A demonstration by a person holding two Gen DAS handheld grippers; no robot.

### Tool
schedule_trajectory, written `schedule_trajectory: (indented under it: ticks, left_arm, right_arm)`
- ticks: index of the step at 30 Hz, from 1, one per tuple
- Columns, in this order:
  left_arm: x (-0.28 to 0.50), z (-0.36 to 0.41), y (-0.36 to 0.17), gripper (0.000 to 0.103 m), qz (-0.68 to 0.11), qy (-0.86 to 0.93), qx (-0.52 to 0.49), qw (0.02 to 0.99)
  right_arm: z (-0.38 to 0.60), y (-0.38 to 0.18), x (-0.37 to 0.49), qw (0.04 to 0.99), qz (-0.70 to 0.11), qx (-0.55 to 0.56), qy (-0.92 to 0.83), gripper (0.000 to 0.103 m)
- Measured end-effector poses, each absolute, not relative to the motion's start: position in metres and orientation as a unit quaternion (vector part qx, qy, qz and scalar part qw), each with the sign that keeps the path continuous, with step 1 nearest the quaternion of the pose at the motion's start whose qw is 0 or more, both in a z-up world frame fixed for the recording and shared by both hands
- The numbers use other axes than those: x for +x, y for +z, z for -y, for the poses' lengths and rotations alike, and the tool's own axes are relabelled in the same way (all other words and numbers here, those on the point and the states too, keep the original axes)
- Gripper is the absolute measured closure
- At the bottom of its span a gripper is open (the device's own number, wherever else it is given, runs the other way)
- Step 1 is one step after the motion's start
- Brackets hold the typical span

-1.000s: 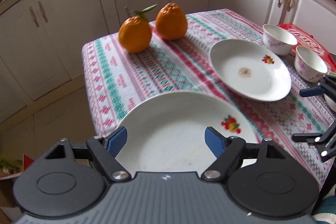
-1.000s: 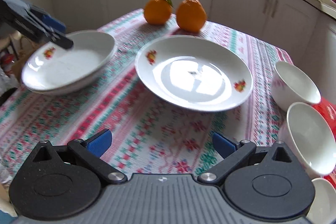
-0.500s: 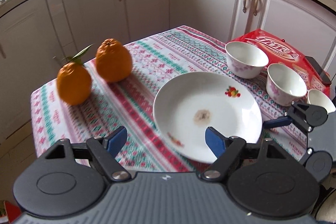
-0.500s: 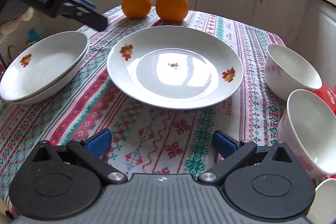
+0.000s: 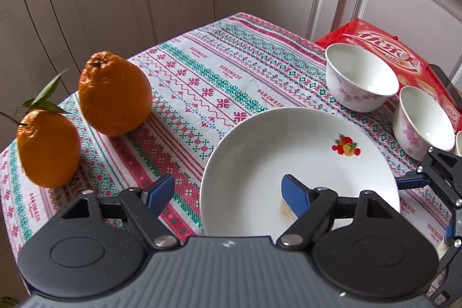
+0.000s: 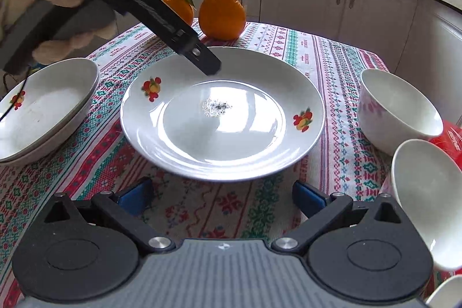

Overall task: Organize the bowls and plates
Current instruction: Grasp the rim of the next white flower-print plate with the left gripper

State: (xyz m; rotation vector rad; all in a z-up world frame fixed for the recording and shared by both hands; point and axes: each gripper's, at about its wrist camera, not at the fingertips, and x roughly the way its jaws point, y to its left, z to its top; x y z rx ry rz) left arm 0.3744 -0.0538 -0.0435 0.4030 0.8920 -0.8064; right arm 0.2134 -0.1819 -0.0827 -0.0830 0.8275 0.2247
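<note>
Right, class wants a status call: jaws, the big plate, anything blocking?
Left gripper closing, rim of the big plate between the jaws, unpinched. Right gripper open, empty. Oranges beyond the plate, not blocking.

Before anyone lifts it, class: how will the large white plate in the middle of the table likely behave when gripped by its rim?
The large white plate looks glazed and shiny, so probably slippery between pads. It seems rigid ceramic: likely breakable if dropped. Held at one rim, it may tilt downward.

table under patterned cloth [image 6: 332, 71]. large plate [image 6: 222, 117] mid-table. behind plate: two oranges [image 6: 222, 13]. left of plate: stacked shallow dishes [image 6: 49, 111]. right of plate: flowered bowls [image 6: 398, 111], beside red packet [image 5: 384, 45].
</note>
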Motion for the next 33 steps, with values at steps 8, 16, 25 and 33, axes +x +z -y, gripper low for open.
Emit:
schedule_trajectory:
  ticks: [8, 16, 25, 33]
  left_arm:
    - [0.387, 0.070, -0.056, 0.032, -0.439, -0.390, 0.198, 0.785]
    - [0.396, 0.080, -0.056, 0.039, -0.452, -0.403, 0.213, 0.767]
    - [0.400, 0.092, -0.055, 0.042, -0.459, -0.417, 0.224, 0.752]
    - [0.401, 0.092, -0.055, 0.043, -0.461, -0.421, 0.228, 0.747]
  right_arm:
    - [0.185, -0.084, 0.220, 0.911, -0.396, -0.036, 0.104, 0.000]
    - [0.187, -0.083, 0.220, 0.914, -0.389, -0.039, 0.111, 0.007]
    - [0.185, -0.082, 0.219, 0.914, -0.384, -0.043, 0.123, 0.012]
    - [0.185, -0.081, 0.218, 0.915, -0.379, -0.044, 0.133, 0.016]
